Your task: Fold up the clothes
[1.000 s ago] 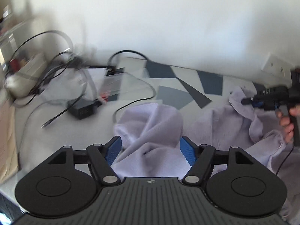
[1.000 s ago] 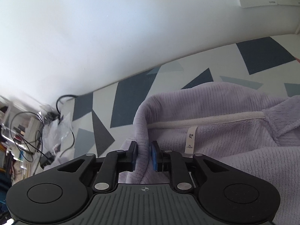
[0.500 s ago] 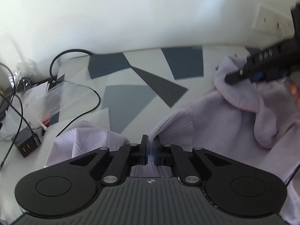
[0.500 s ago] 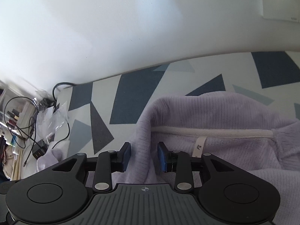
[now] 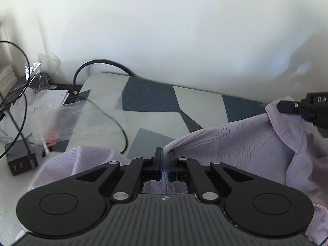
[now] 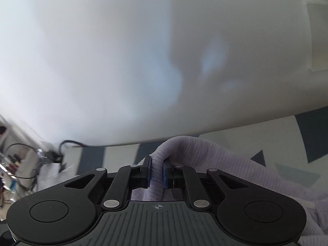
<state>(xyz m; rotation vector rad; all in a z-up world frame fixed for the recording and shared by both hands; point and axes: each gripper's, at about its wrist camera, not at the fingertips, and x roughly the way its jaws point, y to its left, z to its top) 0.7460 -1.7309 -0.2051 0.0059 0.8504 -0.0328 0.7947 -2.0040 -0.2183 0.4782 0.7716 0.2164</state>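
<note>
Both hand-held grippers, left [image 5: 164, 165] and right [image 6: 157, 171], pinch the lilac garment [image 5: 252, 145].

Layout around the garment [image 5: 246, 143]

The garment lies on the patterned surface [image 5: 147, 98]; left of it sit a plastic bag [image 5: 82, 119] and a power adapter [image 5: 20, 162]; behind it stands the wall [image 5: 164, 30].
</note>
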